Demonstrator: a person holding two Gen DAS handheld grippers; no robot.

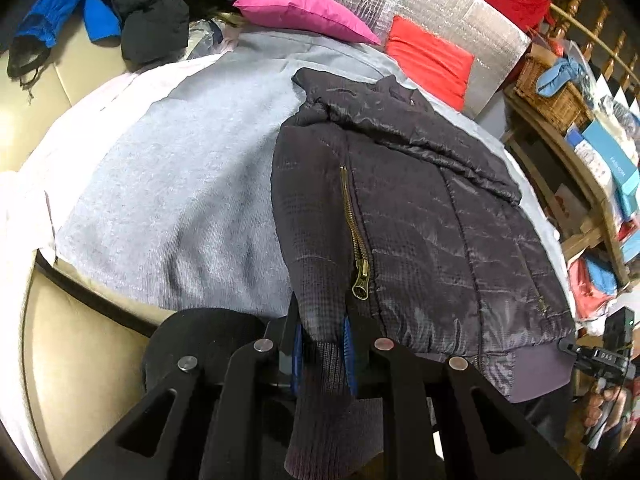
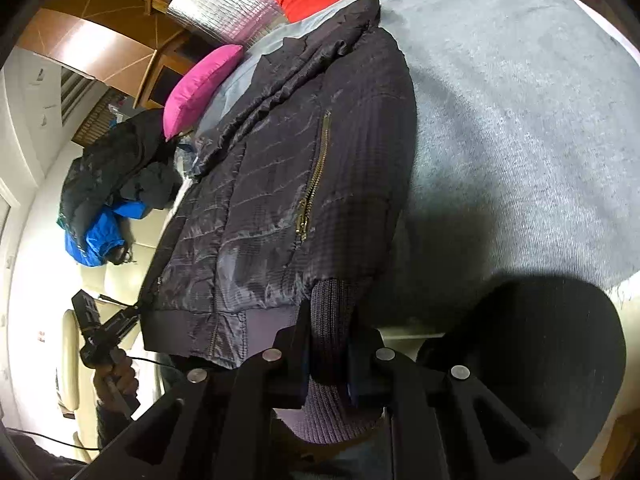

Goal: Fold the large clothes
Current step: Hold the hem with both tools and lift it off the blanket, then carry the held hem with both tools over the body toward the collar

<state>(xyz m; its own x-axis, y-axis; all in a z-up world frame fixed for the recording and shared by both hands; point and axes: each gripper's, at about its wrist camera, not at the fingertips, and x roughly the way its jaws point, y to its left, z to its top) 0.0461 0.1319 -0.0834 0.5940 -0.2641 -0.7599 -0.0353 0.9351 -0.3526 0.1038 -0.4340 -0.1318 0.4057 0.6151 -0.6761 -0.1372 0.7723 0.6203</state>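
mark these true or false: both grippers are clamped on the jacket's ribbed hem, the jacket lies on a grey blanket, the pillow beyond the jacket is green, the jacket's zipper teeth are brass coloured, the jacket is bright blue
1. Both grippers are clamped on the jacket's ribbed hem. True: the left gripper and the right gripper each pinch the ribbed hem.
2. The jacket lies on a grey blanket. True.
3. The pillow beyond the jacket is green. False: the pillow is pink.
4. The zipper has brass coloured teeth. True.
5. The jacket is bright blue. False: it is dark, near black; the blue garment lies apart, on the cream surface by the heap of dark clothes.
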